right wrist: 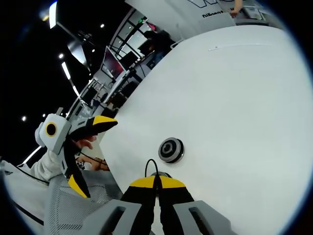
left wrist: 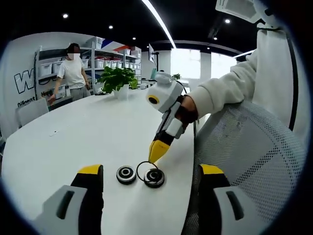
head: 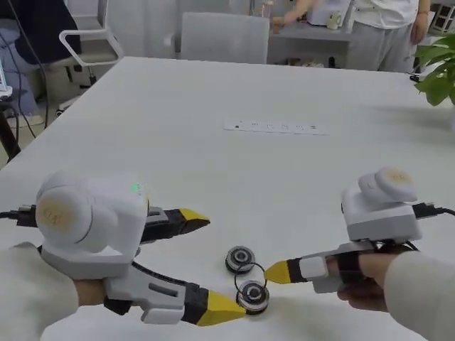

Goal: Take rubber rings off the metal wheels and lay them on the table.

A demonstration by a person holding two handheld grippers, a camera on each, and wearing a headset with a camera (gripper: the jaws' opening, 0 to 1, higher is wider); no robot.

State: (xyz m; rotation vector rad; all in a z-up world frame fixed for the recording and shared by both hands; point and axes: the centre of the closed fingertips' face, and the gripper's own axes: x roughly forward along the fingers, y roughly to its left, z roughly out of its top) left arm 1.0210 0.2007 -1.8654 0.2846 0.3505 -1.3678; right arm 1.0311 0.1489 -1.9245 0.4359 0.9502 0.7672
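Right gripper (head: pixel 277 271): fingers closed, pinching a thin rubber ring (head: pixel 252 263) that loops over the nearer metal wheel (head: pixel 253 297). Second wheel (head: pixel 240 259) sits just beside it on the white desk (head: pixel 234 170). Left gripper (head: pixel 206 263): fingers spread wide, holding nothing.

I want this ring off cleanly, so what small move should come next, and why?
Probably draw the right claw slowly up and away from the nearer wheel. It looks shut on the thin rubber ring, which loops partly off that wheel but seems to hang on it. The open left claw has one tip beside the wheel, which may steady it.
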